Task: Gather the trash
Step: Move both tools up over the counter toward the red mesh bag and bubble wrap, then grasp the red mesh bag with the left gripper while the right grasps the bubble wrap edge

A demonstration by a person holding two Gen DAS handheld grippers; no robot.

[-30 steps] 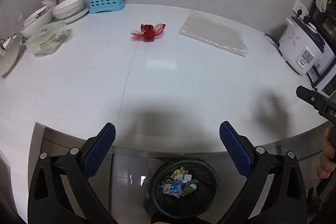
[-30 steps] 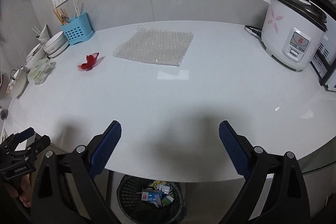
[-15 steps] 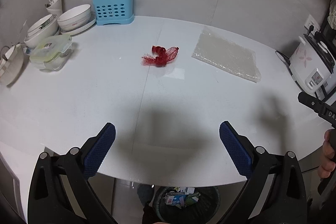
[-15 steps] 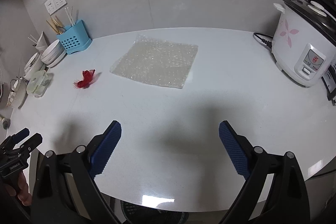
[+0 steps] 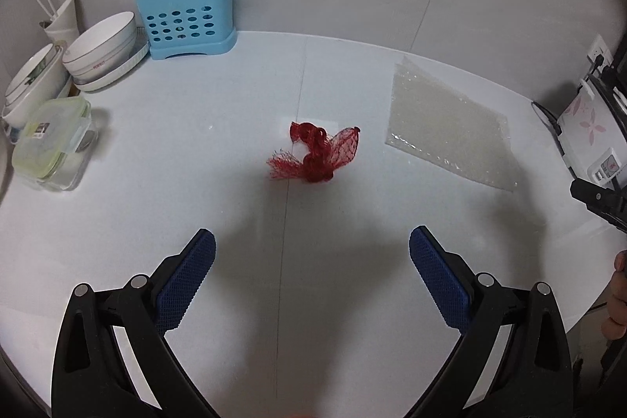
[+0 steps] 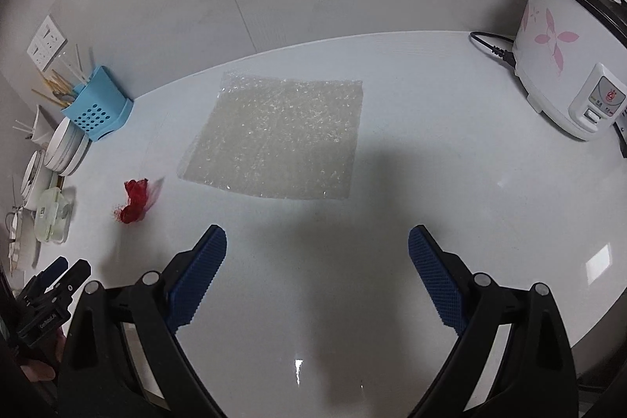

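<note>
A crumpled red mesh net [image 5: 317, 154] lies on the white counter [image 5: 156, 190], straight ahead of my left gripper [image 5: 312, 255], which is open and empty a short way before it. A clear bubble-wrap sheet [image 6: 278, 140] lies flat ahead of my right gripper [image 6: 316, 255], which is open and empty just short of its near edge. The net also shows in the right wrist view [image 6: 136, 201], and the sheet in the left wrist view [image 5: 446, 132]. The left gripper appears at the right view's lower left [image 6: 58, 281].
A blue utensil holder [image 5: 184, 18], stacked white bowls [image 5: 102, 53] and a lidded clear container [image 5: 49, 140] stand at the back left. A white rice cooker [image 6: 568, 65] with its cord stands at the right. The wall runs behind the counter.
Both grippers have moved forward and up over the counter, nearer the net and the sheet. The trash bin below the counter edge has left both views.
</note>
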